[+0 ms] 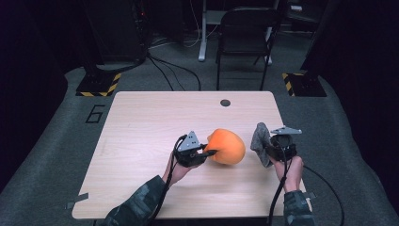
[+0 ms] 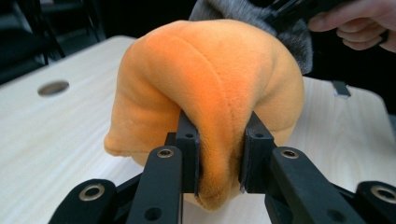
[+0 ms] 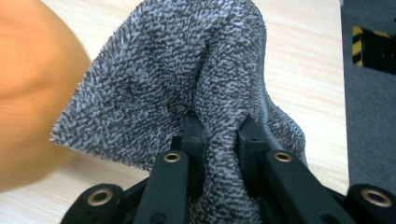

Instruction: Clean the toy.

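An orange plush cushion (image 1: pixel 227 146) sits bulged near the middle of the wooden table (image 1: pixel 141 127). My left gripper (image 1: pixel 211 152) is at its left side, shut on a pinched fold of the orange plush cushion (image 2: pixel 210 93). To the right, my right gripper (image 1: pixel 266 149) is shut on a grey terry cloth (image 1: pixel 260 137), which stands bunched just above the table. In the right gripper view the grey terry cloth (image 3: pixel 177 84) spreads over the jaws, with the orange plush cushion (image 3: pixel 32 93) blurred at left.
A round cable hole (image 1: pixel 225 102) lies in the table's far side. A dark folding chair (image 1: pixel 245 33) and cables stand on the floor behind. Yellow-black striped stand bases (image 1: pixel 99 84) flank the table's far corners.
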Demonstrator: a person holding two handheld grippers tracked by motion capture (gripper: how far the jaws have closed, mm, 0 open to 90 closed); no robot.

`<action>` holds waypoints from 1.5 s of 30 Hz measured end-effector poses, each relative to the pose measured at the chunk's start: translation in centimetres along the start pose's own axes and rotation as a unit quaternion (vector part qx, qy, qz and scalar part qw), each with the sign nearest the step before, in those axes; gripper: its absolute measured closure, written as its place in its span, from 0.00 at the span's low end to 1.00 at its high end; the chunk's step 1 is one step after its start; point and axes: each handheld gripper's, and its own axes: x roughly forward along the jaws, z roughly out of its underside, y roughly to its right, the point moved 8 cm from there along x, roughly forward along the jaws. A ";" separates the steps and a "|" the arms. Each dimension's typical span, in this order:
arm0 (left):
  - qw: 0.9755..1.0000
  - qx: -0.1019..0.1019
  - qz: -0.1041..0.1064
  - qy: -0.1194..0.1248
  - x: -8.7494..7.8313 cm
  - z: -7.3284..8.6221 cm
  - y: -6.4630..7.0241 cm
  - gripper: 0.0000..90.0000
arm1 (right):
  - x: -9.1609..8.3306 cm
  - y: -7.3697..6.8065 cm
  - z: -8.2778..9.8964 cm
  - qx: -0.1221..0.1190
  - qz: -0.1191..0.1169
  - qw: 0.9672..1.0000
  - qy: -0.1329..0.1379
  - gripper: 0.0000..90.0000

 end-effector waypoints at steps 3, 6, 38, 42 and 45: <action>0.999 -0.037 -0.002 -0.023 0.2 0.2 -0.4 0.81 | -1.4 -1.2 -1.3 -0.014 -0.013 1.000 0.019 0.86; 0.996 -0.074 -0.005 -0.039 0.3 0.4 -0.6 0.81 | -2.6 -3.0 -2.3 -0.032 -0.029 0.999 0.030 0.86; 0.994 -0.077 -0.017 -0.078 2.2 3.1 -1.1 0.72 | 2.6 -12.6 -1.7 -0.122 -0.087 0.989 -0.014 0.86; 0.994 -0.079 -0.014 -0.077 2.2 3.1 -1.1 0.72 | 2.7 -10.4 -0.5 -0.106 -0.070 0.991 -0.029 0.86; 0.994 -0.081 -0.013 -0.076 2.2 3.0 -1.1 0.72 | 3.2 -8.6 0.7 -0.088 -0.057 0.993 -0.048 0.86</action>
